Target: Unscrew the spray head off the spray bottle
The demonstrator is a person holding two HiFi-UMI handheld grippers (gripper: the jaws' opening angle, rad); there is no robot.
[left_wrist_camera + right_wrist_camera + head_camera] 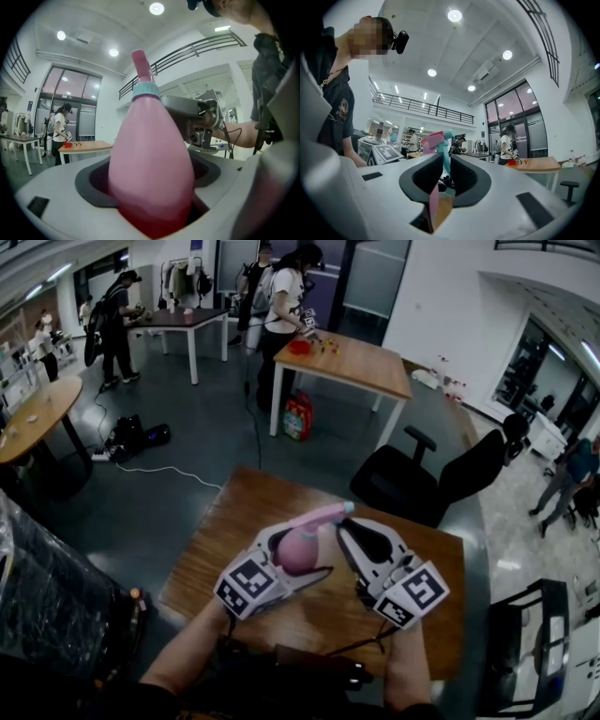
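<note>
The left gripper [292, 559] holds the pink spray bottle [302, 545] above the wooden worktop [234, 512]. Its fingers [93, 183] are clenched round the fat lower body, and the neck points away from the person. Holding the wide part gives the bottle a firm anchor, so it should not turn when the top is twisted.

The right gripper [345, 529] comes in from the other side. Its fingers [422, 180] are drawn close together on the spray head [323, 514]. In the right gripper view the teal stem of the head [446, 154] stands pinched in the narrow slot between them, and the pink top shows above. The two grippers sit just beside each other, aimed at the same bottle from opposite sides. That suits a counter-twist: one steadies, the other turns.

The teal collar [145, 89] looks seated on the bottle's shoulder in the left gripper view, so I judge the head is not yet off. The unscrewing looks barely begun.
</note>
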